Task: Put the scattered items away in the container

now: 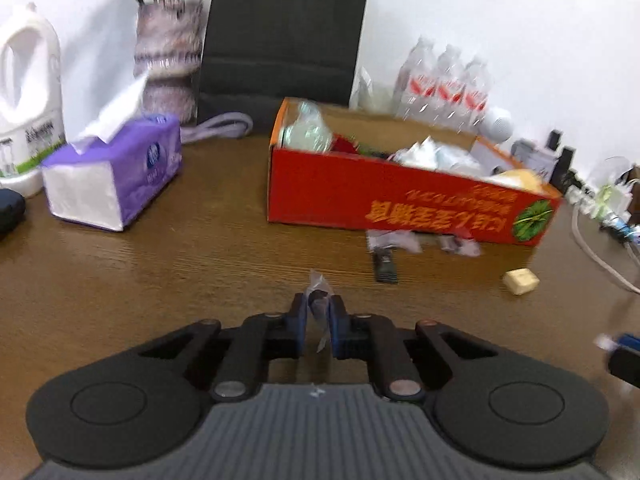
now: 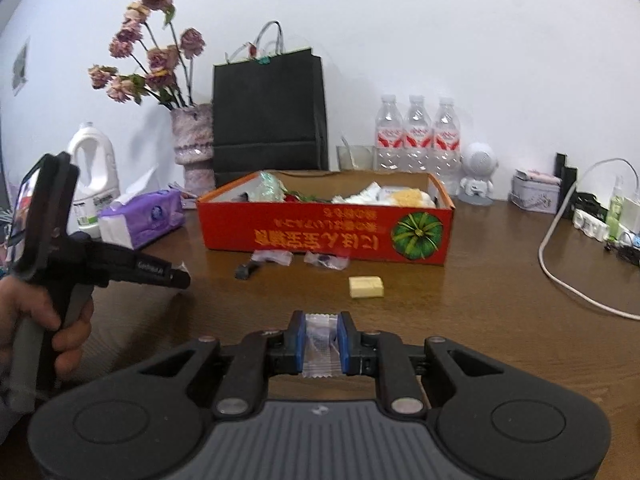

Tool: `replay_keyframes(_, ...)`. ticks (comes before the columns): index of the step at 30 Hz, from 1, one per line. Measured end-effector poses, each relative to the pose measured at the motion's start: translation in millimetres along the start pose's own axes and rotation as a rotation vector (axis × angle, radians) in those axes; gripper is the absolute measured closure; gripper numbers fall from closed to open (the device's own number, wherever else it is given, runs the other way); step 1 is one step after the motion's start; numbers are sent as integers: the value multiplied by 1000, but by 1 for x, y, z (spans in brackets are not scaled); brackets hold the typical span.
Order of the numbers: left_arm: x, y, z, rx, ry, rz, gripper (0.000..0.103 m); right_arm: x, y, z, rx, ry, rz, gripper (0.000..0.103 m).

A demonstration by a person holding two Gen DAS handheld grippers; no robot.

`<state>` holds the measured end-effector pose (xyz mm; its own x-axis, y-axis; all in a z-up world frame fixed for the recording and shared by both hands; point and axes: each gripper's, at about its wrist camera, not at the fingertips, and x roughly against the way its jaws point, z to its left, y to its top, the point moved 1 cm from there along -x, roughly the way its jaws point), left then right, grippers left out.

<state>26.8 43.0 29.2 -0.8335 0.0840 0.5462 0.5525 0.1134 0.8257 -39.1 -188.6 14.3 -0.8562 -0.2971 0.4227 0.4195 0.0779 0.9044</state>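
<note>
The red cardboard box (image 1: 384, 204) (image 2: 320, 232) sits on the brown table and holds several items. My left gripper (image 1: 319, 304) is shut on a small clear wrapped packet (image 1: 318, 288), held above the table short of the box; it shows at the left of the right wrist view (image 2: 178, 278). My right gripper (image 2: 321, 322) is shut on a clear wrapped packet (image 2: 320, 340) above the table. In front of the box lie two clear packets (image 2: 272, 257) (image 2: 326, 261), a small black object (image 2: 245, 271) and a yellow block (image 2: 366, 287) (image 1: 520, 280).
A purple tissue pack (image 1: 116, 176) and a white jug (image 1: 28, 92) stand at the left. A vase of dried flowers (image 2: 192, 148), a black bag (image 2: 268, 120), water bottles (image 2: 416, 136) and a white figurine (image 2: 478, 176) line the wall. Cables and chargers (image 2: 592, 216) lie at the right.
</note>
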Motion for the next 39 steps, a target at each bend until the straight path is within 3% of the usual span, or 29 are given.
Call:
replay_keyframes(4,66,-26,-18,62,-76,-129,91,10,1,11,58,12,-65,88)
replay_keyframes(9,115,-41,-43,15,-81,-307,91,30,10,21,69,12,-194,88)
replay_keyframes(11,120,-35,-42,24,-84,-347,91,38,16,21,55,11,-232,88)
replay_keyframes(14,112,-13,-37,36,-100,-341,91,43,31,20,51,0,-255,88)
replay_keyframes(18,76,35,-37,-5,-87,-381,91,30,67,11,40,-7,-250,87)
replay_keyframes(22,15,99,-35,-15,-107,-294,91,-15,117,-8,-22,14,-202,87)
replay_keyframes(25,-46,142,-28,8,-126,-154,91,-67,152,-24,-77,36,-121,87)
replay_keyframes(28,-108,171,-24,6,-138,17,91,-136,184,-44,-101,35,17,87)
replay_keyframes(31,-164,184,-24,-14,-127,167,90,-208,203,-62,-164,64,210,87)
replay_keyframes(36,-221,184,-17,-32,-60,310,89,-299,189,-68,-180,42,457,87)
replay_keyframes(37,-228,183,-15,-37,-49,326,85,-310,183,-66,-170,29,477,87)
replay_keyframes(39,-240,179,-16,-41,-18,361,54,-326,172,-61,-136,8,518,84)
